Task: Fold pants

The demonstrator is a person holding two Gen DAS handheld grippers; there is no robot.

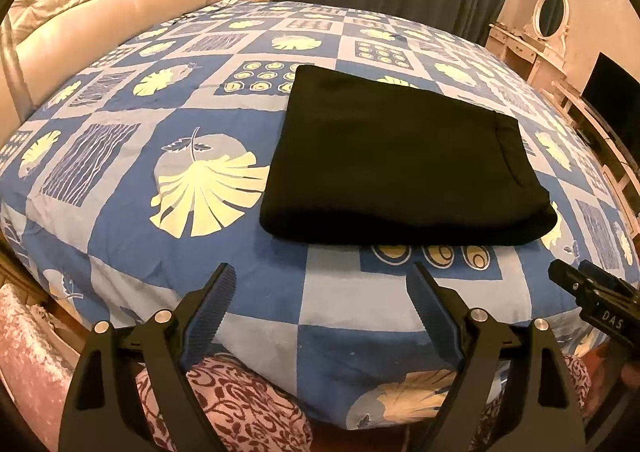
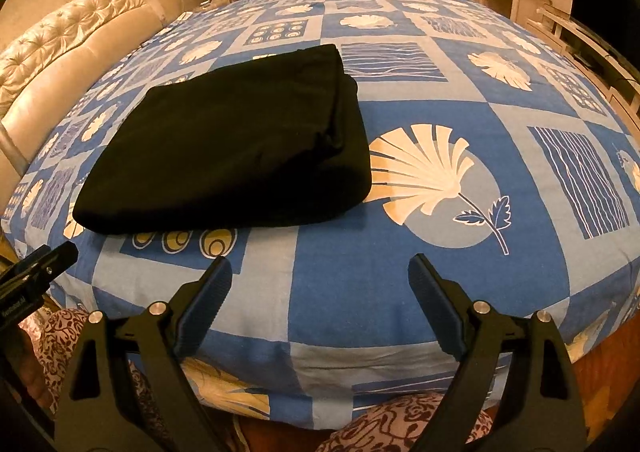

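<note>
Although the black pants [image 1: 400, 160] are seen lying in a compact folded rectangle on the patterned bedspread [image 1: 168, 124], near the bed's front edge, the fold is judged to be at risk only if it is touched again: a soft, thick stack of this kind could be dragged open or skewed should a finger catch its loose right-hand layers [image 2: 340, 100], and the bedspread could be rucked beneath it. Both tools are held back from the garment, low over the front edge of the bed and pointed toward the headboard [image 1: 100, 12]. The left tool [image 1: 322, 272] is shown with its fingers spread wide and nothing between them; the right tool [image 2: 320, 266] is likewise held apart and empty. Each tool is just visible at the margin of the other's view, side by side, well apart from the pants. The task is judged to be essentially complete.
</note>
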